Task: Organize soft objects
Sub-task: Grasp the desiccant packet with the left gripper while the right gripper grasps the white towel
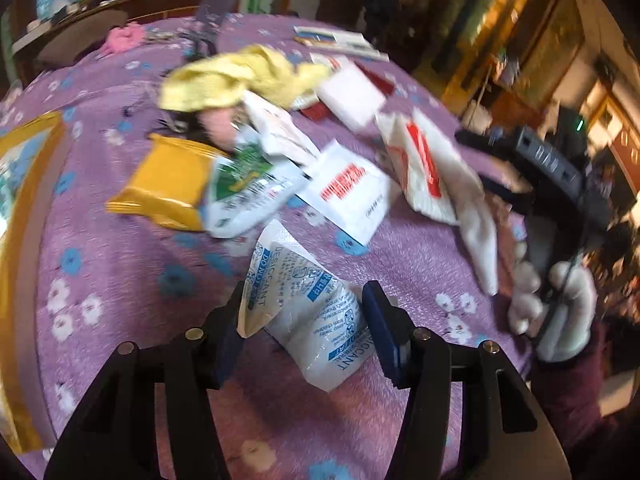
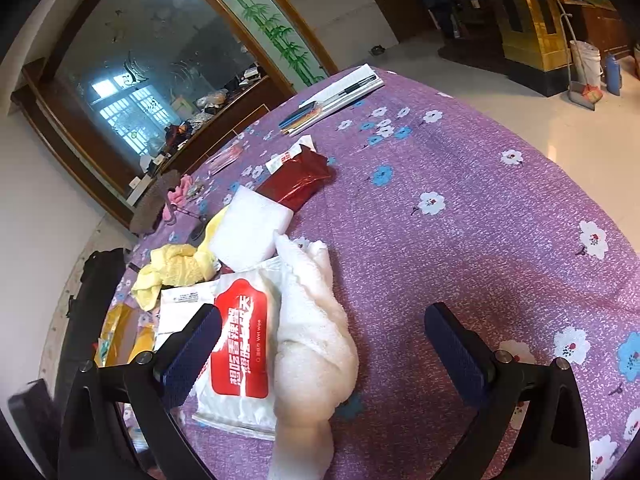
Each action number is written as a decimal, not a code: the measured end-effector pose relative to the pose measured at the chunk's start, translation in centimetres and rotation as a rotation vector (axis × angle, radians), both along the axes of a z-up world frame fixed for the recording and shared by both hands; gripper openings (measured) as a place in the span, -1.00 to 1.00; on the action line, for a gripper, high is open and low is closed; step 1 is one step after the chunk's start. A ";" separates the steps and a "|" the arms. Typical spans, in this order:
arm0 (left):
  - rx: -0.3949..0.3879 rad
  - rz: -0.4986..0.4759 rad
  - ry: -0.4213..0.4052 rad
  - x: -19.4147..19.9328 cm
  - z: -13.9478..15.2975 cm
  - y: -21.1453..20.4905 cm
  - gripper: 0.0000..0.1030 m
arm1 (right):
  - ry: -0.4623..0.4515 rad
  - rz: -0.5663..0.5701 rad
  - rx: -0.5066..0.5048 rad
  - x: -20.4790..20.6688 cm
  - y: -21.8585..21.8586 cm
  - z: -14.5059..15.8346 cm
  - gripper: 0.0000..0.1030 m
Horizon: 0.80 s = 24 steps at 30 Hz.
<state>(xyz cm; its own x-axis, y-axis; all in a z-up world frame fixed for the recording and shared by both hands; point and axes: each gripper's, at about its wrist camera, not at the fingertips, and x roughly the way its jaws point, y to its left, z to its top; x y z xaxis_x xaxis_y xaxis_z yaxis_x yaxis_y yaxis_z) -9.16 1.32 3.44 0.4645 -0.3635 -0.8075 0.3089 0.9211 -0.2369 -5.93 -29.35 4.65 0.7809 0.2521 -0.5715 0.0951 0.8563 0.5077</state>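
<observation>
My left gripper (image 1: 306, 322) is open around two white desiccant packets (image 1: 308, 316) lying on the purple flowered cloth. My right gripper (image 2: 322, 354) is open over a white towel (image 2: 316, 340) and a red-and-white wet wipe pack (image 2: 240, 352); both lie between its fingers. In the left wrist view the same towel (image 1: 472, 216) and wipe pack (image 1: 420, 168) lie at right, by the right gripper's black body (image 1: 552, 176). A yellow cloth (image 1: 240, 76) lies at the back, also in the right wrist view (image 2: 176, 268).
A yellow snack bag (image 1: 168, 188), a green-and-white packet (image 1: 244, 188), a red-printed white sachet (image 1: 348, 196) and a white sponge block (image 1: 352, 96) crowd the middle of the table. A dark red packet (image 2: 296, 184) and pens on paper (image 2: 340, 92) lie farther back. A gold-edged bag (image 1: 20, 200) is at left.
</observation>
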 end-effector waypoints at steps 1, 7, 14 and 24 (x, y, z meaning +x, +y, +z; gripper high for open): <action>-0.014 0.007 -0.012 -0.3 0.5 0.6 0.06 | 0.003 0.004 0.004 0.0 -0.1 0.0 0.99; -0.062 0.029 -0.066 -1.7 2.3 3.5 0.06 | 0.090 0.036 -0.054 -0.3 0.7 0.9 0.59; -0.116 0.092 -0.080 -2.5 2.9 7.0 0.06 | 0.145 0.061 -0.118 0.5 2.7 0.8 -0.27; -0.103 0.313 -0.141 -3.4 4.4 16.8 0.06 | 0.030 0.018 -0.115 -3.8 1.9 4.4 -0.29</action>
<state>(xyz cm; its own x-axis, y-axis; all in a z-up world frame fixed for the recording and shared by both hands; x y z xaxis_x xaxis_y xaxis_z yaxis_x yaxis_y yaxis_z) -12.57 18.13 7.87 0.6701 -0.2620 -0.6945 0.0519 0.9499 -0.3083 -9.76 -27.49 9.09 0.7587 0.1972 -0.6209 0.0931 0.9105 0.4029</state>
